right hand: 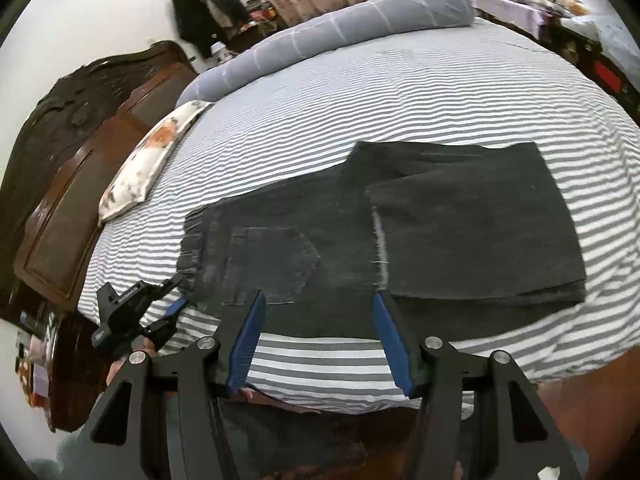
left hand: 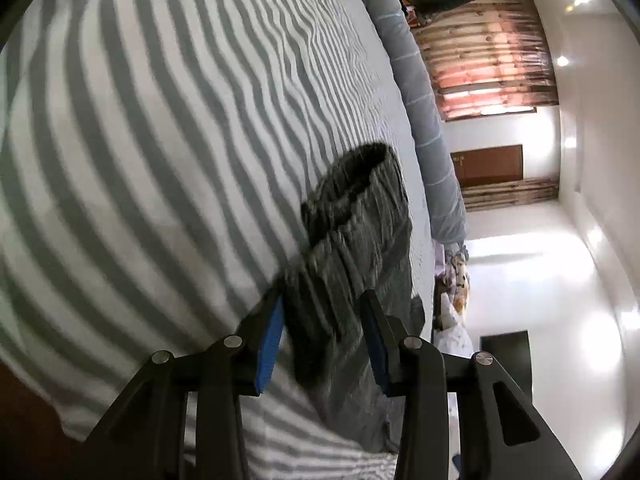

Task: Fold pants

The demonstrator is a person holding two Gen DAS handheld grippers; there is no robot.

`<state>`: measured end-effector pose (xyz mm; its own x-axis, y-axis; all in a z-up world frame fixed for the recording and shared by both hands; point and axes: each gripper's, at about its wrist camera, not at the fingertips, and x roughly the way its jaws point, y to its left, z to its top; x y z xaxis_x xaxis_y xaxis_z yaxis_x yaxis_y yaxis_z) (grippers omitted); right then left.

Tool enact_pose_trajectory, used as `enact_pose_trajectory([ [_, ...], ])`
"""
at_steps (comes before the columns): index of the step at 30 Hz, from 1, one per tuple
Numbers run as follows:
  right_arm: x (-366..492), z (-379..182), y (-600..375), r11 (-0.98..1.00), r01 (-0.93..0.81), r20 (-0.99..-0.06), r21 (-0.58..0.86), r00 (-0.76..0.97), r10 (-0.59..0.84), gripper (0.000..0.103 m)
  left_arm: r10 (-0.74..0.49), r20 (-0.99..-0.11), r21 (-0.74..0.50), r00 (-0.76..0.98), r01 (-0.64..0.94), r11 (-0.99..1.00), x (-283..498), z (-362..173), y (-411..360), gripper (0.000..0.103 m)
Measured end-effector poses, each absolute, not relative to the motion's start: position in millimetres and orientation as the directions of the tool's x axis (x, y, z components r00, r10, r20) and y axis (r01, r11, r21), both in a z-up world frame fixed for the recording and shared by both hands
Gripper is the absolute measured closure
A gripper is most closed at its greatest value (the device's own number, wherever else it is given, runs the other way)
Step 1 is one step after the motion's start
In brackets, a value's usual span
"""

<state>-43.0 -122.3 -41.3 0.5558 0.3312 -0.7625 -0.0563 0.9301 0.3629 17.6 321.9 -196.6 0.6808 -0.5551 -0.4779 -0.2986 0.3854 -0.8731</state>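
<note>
Dark pants (right hand: 360,236) flat on the striped bed (right hand: 360,92), legs already doubled back over the seat. Left gripper (left hand: 324,300) at the waistband, jaws parted around it, not pinching. Right gripper (right hand: 318,300) half open, empty, hovering at the near edge. Final fold pending.

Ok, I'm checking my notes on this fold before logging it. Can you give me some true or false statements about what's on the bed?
1. The dark grey denim pants lie on a grey-and-white striped bedsheet. True.
2. The legs are folded back over the pants. True.
3. The right gripper is clamped on the waistband. False: its jaws stand open over the near edge.
4. A back pocket faces up. True.
5. The left gripper hangs over the hems. False: it is at the waistband end.
</note>
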Motion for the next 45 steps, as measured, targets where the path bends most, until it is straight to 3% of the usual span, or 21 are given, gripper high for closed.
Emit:
enact_pose_trajectory([
  [15,-19,-108,-128,0.879,-0.029,-0.773,0.476,0.462,0.434,0.048,-0.47,-0.539,-0.819,0.699,-0.303,0.488,61,-185,308,0.063],
  [25,5,-119,-130,0.869,-0.02,-0.768,0.495,0.457,0.448,0.048,-0.41,-0.554,-0.79,0.725,-0.302,0.534,89,-185,306,0.06],
  [26,7,-120,-131,0.869,-0.016,-0.769,0.495,0.459,0.446,0.048,-0.402,-0.562,-0.777,0.723,-0.294,0.556,92,-182,303,0.061],
  [28,8,-120,-136,0.862,-0.007,-0.762,0.507,0.463,0.452,0.048,-0.393,-0.585,-0.751,0.709,-0.292,0.592,96,-179,298,0.079],
  [31,9,-119,-142,0.861,-0.001,-0.757,0.509,0.475,0.448,0.048,-0.387,-0.597,-0.743,0.703,-0.302,0.598,95,-171,296,0.084],
  [39,6,-106,-171,0.839,0.016,-0.718,0.544,0.527,0.455,0.048,-0.356,-0.596,-0.687,0.72,-0.228,0.69,86,-94,255,0.085],
  [45,-8,-96,-215,0.81,0.057,-0.671,0.584,0.594,0.443,0.048,-0.473,-0.531,-0.644,0.703,0.028,0.764,84,-11,167,0.085],
])
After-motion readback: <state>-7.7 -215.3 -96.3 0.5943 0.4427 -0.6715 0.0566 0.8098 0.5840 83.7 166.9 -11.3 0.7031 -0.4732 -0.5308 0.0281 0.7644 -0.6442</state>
